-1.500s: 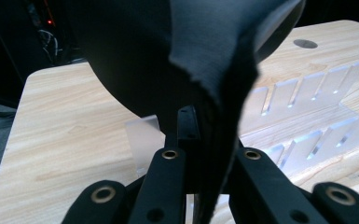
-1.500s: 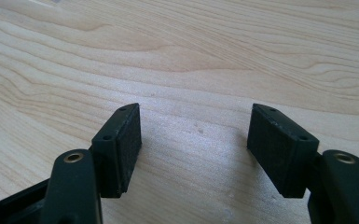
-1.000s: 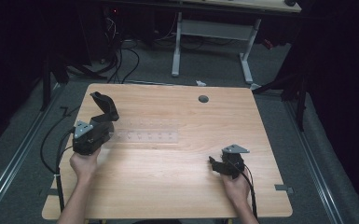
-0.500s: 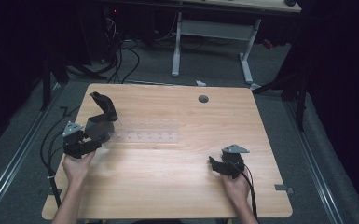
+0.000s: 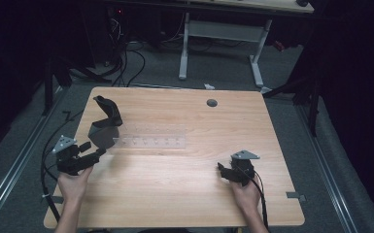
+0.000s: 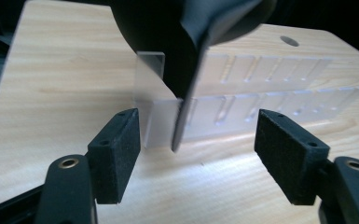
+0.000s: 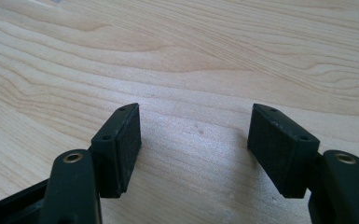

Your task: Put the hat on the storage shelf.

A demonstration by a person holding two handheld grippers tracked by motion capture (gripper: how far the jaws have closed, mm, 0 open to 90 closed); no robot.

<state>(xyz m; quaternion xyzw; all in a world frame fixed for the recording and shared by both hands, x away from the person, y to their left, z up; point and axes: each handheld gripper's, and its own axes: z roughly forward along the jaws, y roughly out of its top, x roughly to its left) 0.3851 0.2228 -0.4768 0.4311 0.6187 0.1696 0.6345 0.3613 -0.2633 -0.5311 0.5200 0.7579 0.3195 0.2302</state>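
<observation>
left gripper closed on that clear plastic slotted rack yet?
No: in the left gripper view the left gripper has both jaws spread wide, short of the clear plastic slotted rack, touching nothing.

No readable text, label, brand, number or sign anywhere. Wooden table (image 5: 184, 194): bare grain, no markings. Clear slotted rack (image 5: 150, 141): no print legible. Black object (image 5: 106, 125) on rack's end: unmarked. Jaw pads in both gripper views: plain black, no lettering.
</observation>
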